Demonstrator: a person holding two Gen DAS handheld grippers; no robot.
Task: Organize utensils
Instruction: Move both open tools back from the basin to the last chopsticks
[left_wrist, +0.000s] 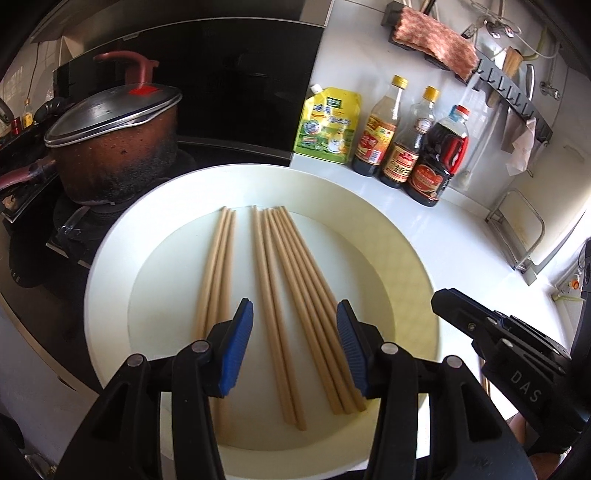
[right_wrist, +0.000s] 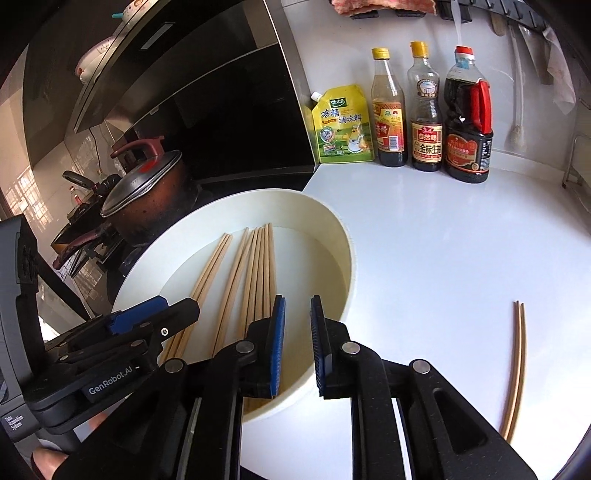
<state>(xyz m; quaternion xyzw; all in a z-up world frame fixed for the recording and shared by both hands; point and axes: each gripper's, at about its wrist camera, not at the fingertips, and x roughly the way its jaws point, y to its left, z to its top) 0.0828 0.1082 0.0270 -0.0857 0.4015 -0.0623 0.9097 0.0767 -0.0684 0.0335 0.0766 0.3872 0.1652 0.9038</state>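
Now eight chopsticks (left_wrist: 280, 295) in basin (left_wrist: 406, 236), two chopsticks (right_wrist: 517, 369) outside

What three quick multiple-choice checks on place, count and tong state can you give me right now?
1. Where does the separate chopstick pair lie?
A. on the white counter
B. inside the basin
C. on the pot lid

2. How many bottles stand beside the yellow pouch?
A. two
B. three
C. five

3. How are the left tongs?
A. shut on chopsticks
B. open, empty
C. out of view

A: the pair lies right of the basin. B: two yellow caps, one red. B: a wide gap shows above the chopsticks in the basin.
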